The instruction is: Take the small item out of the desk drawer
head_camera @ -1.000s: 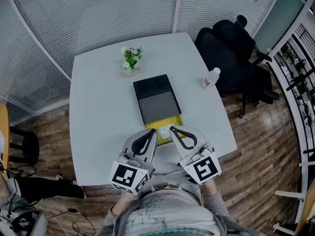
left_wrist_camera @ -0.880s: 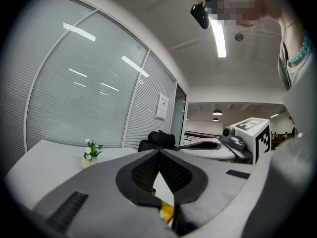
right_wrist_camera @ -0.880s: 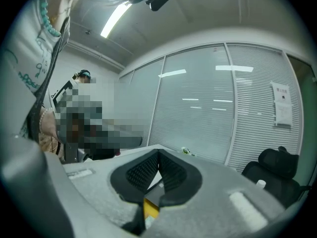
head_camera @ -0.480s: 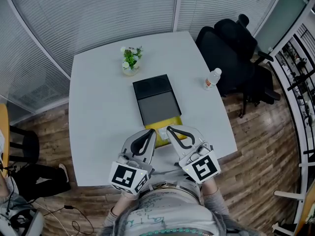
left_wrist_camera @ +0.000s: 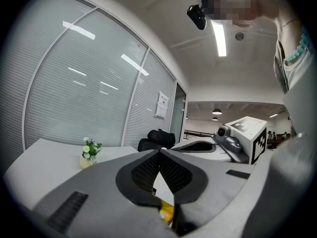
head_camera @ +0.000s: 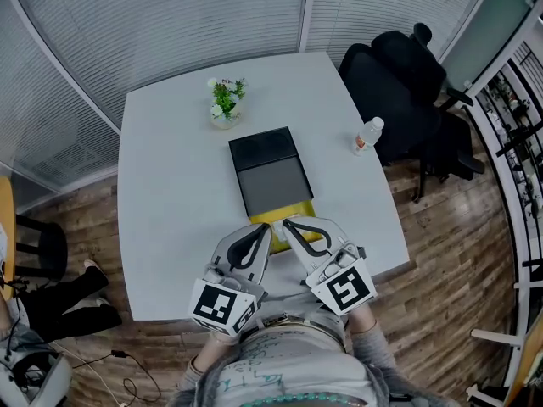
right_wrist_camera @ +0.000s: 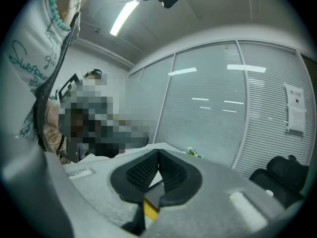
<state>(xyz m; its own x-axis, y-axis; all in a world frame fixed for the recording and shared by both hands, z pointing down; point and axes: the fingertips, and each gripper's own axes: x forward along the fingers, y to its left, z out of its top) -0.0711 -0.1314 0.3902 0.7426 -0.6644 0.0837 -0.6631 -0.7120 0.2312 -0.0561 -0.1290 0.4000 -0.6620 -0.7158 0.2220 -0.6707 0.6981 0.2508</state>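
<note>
At the table's near edge, the left gripper and the right gripper lie side by side, both reaching away from the person toward the middle of the table. In the left gripper view its two ribbed pads meet at the tip, pressed together with nothing between them. The right gripper view shows the same, with the jaws closed on each other and empty.

Just under and beyond both tips, the yellow drawer stands pulled out toward the near edge. Its yellow floor shows below the closed jaws in both gripper views. A pale small item lies in the drawer, in the narrow gap between the two grippers. It is low beside their tips, largely covered by them and held by neither. Whether either tip touches it cannot be told.

The drawer comes out of a flat dark box at the table's middle, grey on its near half and black on its far half. Beyond the box, toward the far edge, stands a small pot of flowers. A clear bottle stands at the right edge. Past the far right corner, off the table, is a black office chair.
</note>
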